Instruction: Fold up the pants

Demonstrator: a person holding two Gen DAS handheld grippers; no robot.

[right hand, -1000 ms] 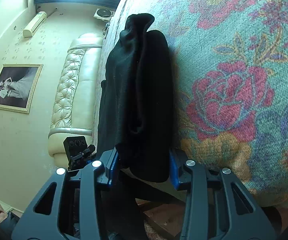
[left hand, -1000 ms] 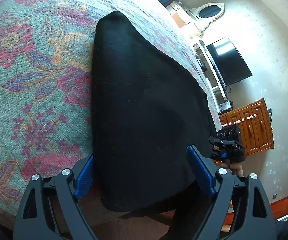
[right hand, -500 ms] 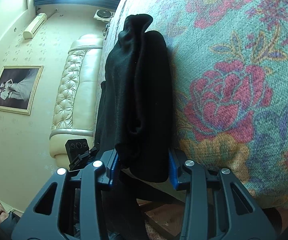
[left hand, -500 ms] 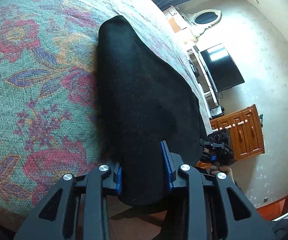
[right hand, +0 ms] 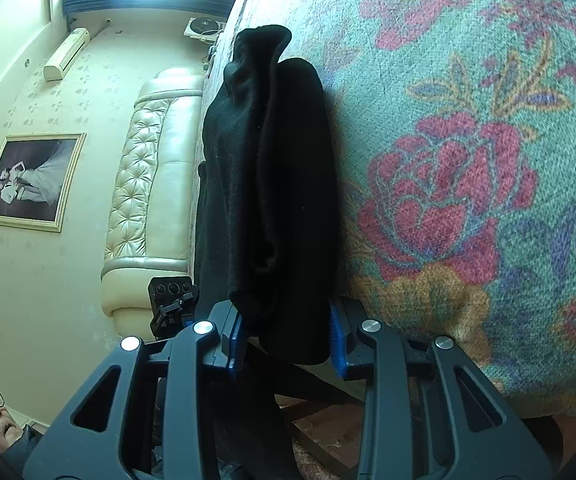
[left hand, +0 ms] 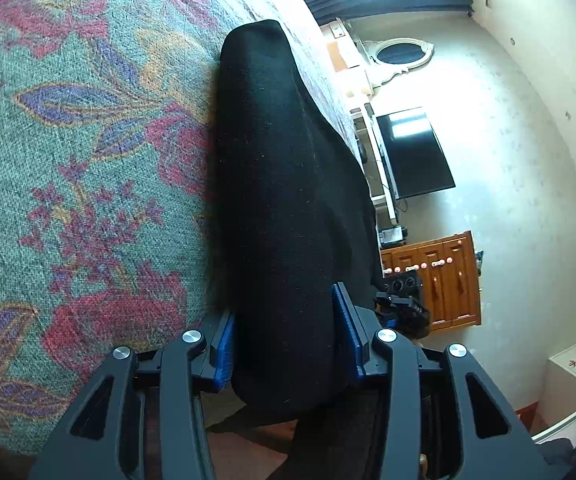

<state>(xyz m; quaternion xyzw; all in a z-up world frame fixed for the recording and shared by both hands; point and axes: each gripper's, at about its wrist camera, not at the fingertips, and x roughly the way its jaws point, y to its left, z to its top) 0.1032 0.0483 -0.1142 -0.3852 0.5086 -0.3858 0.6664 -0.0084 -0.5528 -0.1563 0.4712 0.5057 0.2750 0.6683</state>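
Observation:
The black pants (left hand: 283, 184) lie on a floral bedspread (left hand: 79, 168), with their near end hanging over the bed's edge. My left gripper (left hand: 288, 344) is shut on that near end; the blue pads (left hand: 346, 332) press the cloth from both sides. In the right wrist view the pants (right hand: 271, 184) are bunched in thick folds, and my right gripper (right hand: 288, 340) is shut on their other near corner at the bed's edge. Each gripper shows small in the other's view (left hand: 402, 304) (right hand: 173, 300).
The floral bedspread (right hand: 468, 160) extends wide beside the pants. A cream tufted headboard (right hand: 151, 184) and a framed picture (right hand: 31, 180) stand on one side; a TV (left hand: 412, 152) and wooden cabinet (left hand: 436, 276) on the other. Wooden floor lies below.
My left gripper has closed from wide open onto the pants' near end and lifted it slightly. My right gripper has stayed shut on its corner, barely moving.

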